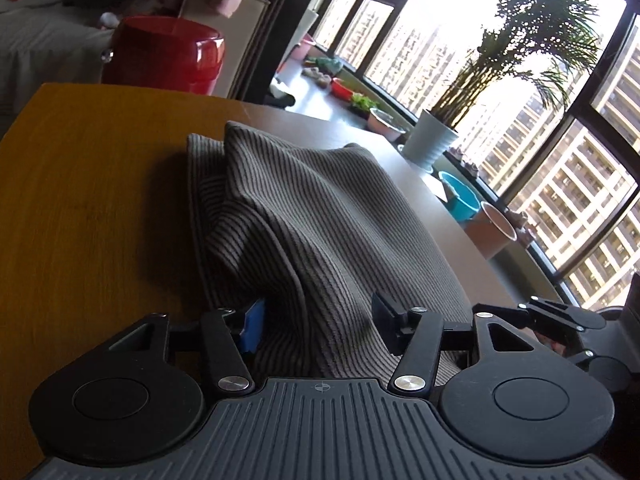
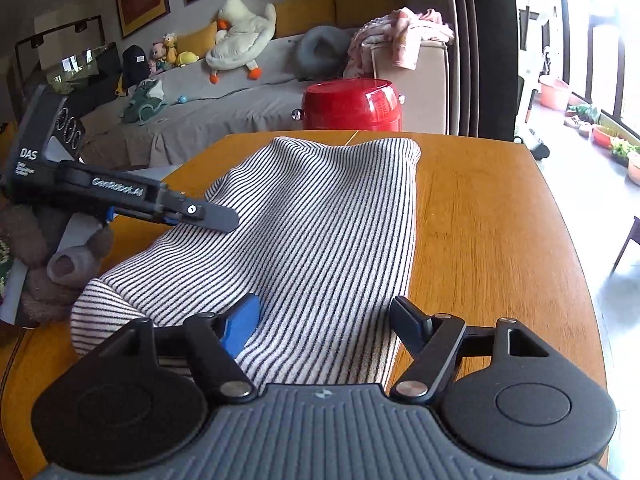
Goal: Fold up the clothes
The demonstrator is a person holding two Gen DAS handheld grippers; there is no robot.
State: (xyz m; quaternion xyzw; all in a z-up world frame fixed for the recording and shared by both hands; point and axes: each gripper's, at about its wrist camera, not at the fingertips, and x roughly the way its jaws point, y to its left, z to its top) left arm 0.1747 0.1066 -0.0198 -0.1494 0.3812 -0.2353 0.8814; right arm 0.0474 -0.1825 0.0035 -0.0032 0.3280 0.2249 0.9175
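The black-and-white striped knitted garment lies on the orange-brown wooden bench, stretched from its far edge toward both grippers, with part of the cloth lifted and rumpled near the left side. The left gripper has its jaws spread apart, with a raised ridge of the cloth standing between them but not pinched. The right gripper also has its jaws released, wide apart over the near hem of the garment; nothing is gripped there.

In my judgement the main risk is a bad grasp. The cloth is in several layers, so when the jaws close they may catch only the top layer, or too many layers, and the fold would come out crooked. The knit looks soft and stretchy, so a pull from one side only could drag the whole garment across the smooth bench instead of folding it. The garment reaches the far edge of the bench, and a push forward may send it over that edge.

The two grippers are near each other on the same cloth; seen from the right wrist camera, the left one comes in from the side over the garment, so they may collide. A shiny red round stool stands just behind the bench, and a grey sofa with a white plush duck is further away; neither stands in the way.
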